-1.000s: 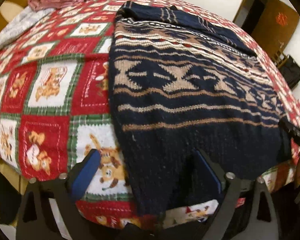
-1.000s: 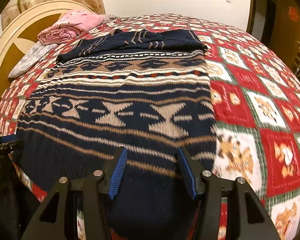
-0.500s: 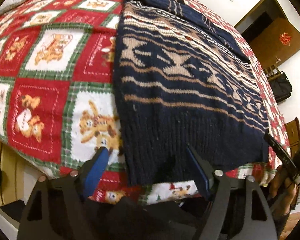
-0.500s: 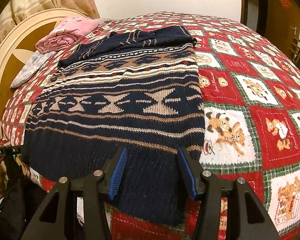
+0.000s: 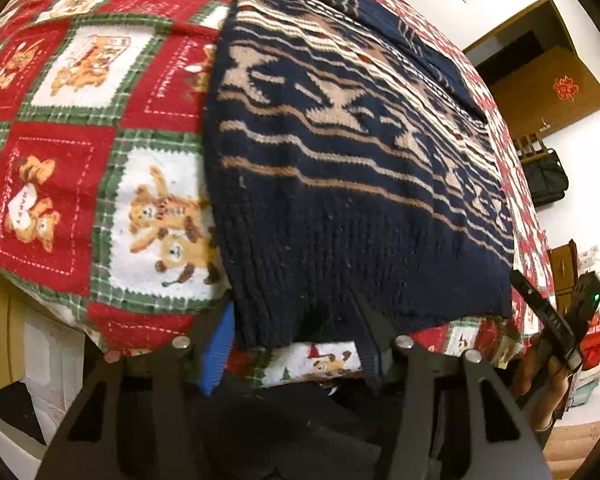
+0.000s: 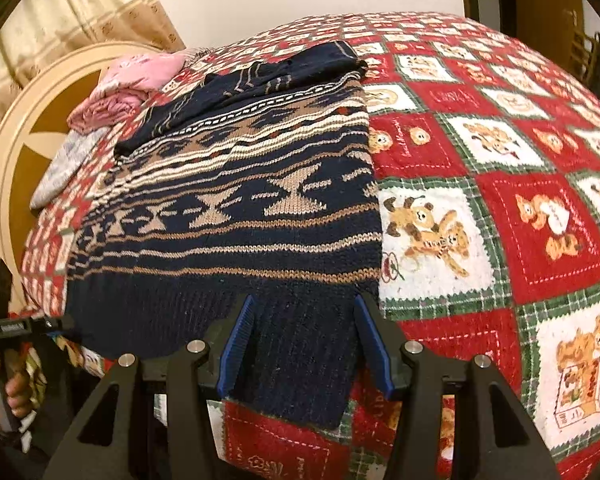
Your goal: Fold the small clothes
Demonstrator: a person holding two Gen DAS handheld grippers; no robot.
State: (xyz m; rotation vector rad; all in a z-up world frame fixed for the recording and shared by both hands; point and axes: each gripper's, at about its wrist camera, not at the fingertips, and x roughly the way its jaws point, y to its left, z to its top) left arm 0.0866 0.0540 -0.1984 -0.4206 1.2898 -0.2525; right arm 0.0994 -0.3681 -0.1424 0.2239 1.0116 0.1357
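A navy knitted sweater with tan geometric bands [image 6: 228, 216] lies flat on the red teddy-bear quilt [image 6: 540, 216], hem at the near bed edge. The step is grasping the hem: left gripper [image 5: 296, 344] closing around its corner, right gripper [image 6: 304, 344] half-open astride it. Next, pinch both corners and lift together.

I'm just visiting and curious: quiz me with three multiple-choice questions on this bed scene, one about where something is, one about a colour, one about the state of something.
1. Where does the folded pink cloth lie?
A. by the cream wooden headboard
B. on the floor
C. on the sweater

2. What is the main colour of the patterned knitted sweater?
A. green
B. navy
C. yellow

3. How does the sweater's hem lie?
A. rolled up
B. hanging over the bed's edge
C. tucked under a pillow

Key: 1 A, it sits beside the headboard; 2 B, dark blue knit with tan bands; 3 B, the hem droops past the red teddy-bear quilt.
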